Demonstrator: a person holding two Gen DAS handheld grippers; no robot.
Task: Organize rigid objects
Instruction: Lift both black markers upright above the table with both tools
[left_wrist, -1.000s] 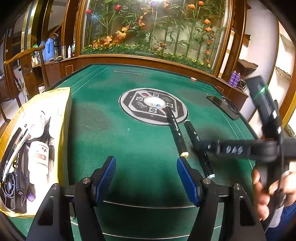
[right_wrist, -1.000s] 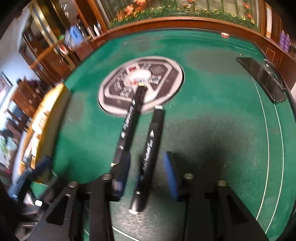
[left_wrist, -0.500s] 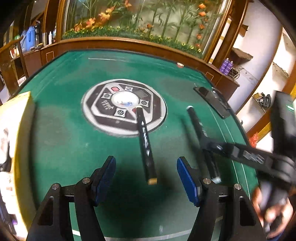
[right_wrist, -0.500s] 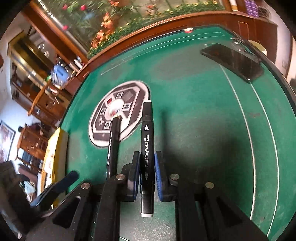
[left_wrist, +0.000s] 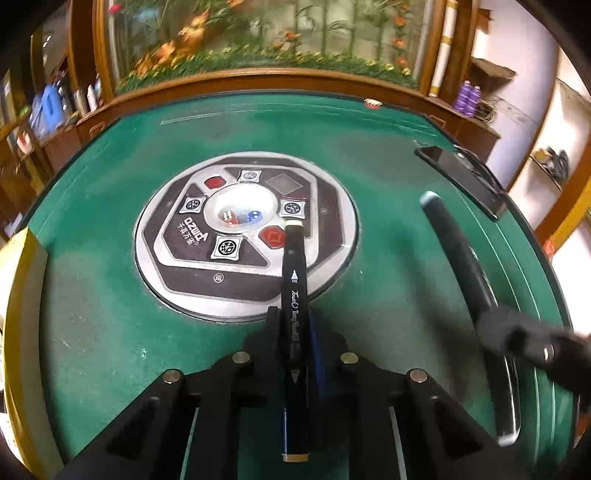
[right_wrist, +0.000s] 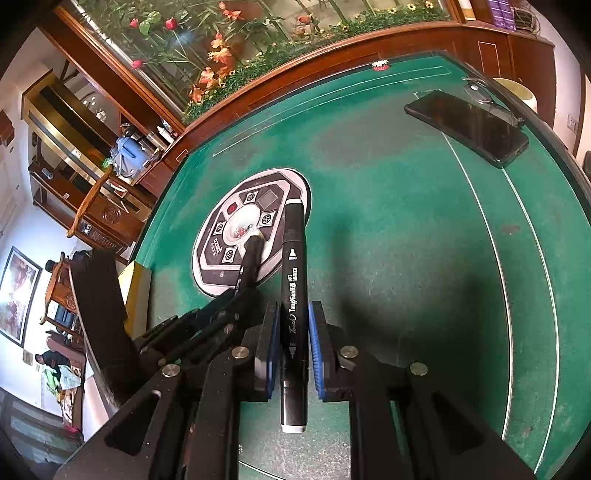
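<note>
Both grippers (left_wrist: 293, 325) (right_wrist: 293, 325) clamp markers (left_wrist: 294, 295) (right_wrist: 293, 295) — only right view shows phone (right_wrist: 469, 125) sharply.

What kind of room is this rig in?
Probably a home or parlour games room. The green felt table is an automatic mahjong table: its centre panel has buttons and a dice dome. Behind it are carved wooden cabinets and a glass panel of artificial flowers.

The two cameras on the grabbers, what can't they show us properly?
- Left wrist view: the right gripper and its marker are smeared by motion blur.
- Left wrist view: the yellow box is cut off by the left edge, so its contents are hidden.
- Both views: the dice in the table's centre dome are too small to read.
- Right wrist view: the left gripper's marker is partly hidden by its fingers.
</note>
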